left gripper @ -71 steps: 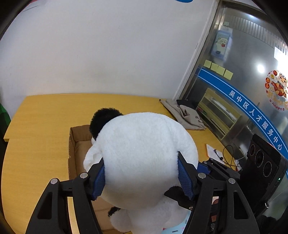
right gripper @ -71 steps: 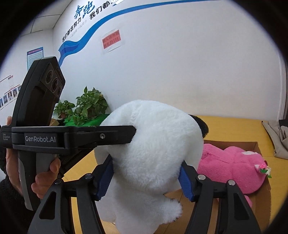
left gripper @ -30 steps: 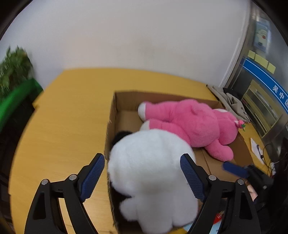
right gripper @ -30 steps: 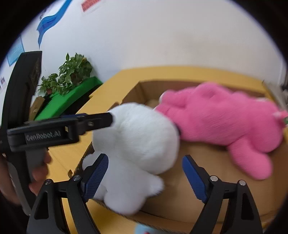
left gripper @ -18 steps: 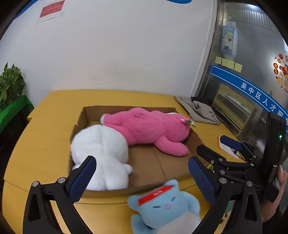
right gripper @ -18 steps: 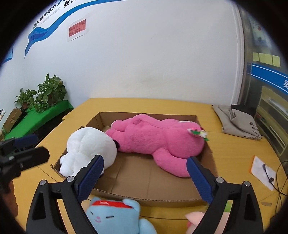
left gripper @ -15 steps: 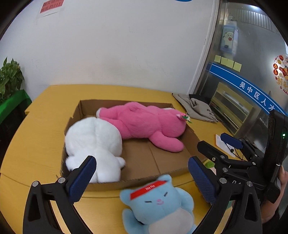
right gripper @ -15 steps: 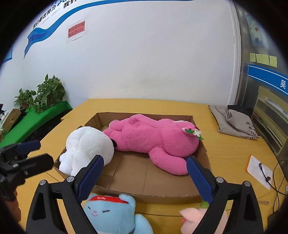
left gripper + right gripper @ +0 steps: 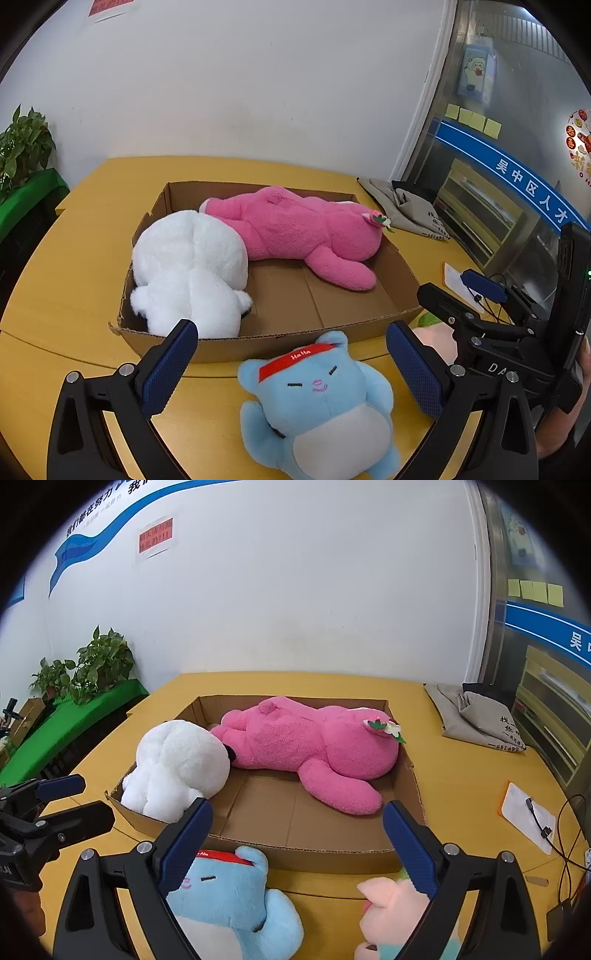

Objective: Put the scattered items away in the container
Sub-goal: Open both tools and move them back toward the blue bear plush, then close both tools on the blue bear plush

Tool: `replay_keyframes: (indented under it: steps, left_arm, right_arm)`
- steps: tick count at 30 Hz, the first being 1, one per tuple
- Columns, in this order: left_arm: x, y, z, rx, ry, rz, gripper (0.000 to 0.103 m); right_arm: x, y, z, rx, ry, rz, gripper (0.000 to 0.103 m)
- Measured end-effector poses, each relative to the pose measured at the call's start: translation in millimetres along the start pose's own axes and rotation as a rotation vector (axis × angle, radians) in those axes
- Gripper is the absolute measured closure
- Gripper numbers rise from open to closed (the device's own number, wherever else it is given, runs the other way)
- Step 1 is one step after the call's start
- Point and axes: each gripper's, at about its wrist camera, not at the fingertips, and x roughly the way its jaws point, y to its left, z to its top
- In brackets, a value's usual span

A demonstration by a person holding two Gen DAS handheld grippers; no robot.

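A shallow cardboard box sits on the yellow table. In it lie a white plush at the left and a pink plush along the back. A blue cat plush with a red headband lies on the table in front of the box. A pale pink plush lies to its right. My left gripper is open and empty above the blue plush. My right gripper is open and empty over the box's front edge.
A grey cloth bag lies at the back right of the table. A white card with a cable lies at the right edge. Potted plants on a green shelf stand left of the table. A glass partition is at the right.
Both grippers let go of the white plush, which now lies in the box. Both pulled back toward the table's front, bringing the blue and pale pink plushes into view.
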Motion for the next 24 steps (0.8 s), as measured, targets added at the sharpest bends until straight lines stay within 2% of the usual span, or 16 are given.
replay_keyframes:
  steps: [15, 24]
  left_arm:
    - [6, 0, -10, -0.006, 0.033, -0.036, 0.0]
    - [23, 12, -32, -0.038, 0.117, -0.108, 0.0]
  right_arm:
    - [-4, 0, -5, -0.004, 0.015, -0.006, 0.009]
    - [-3, -4, -17, -0.002, 0.049, -0.005, 0.009]
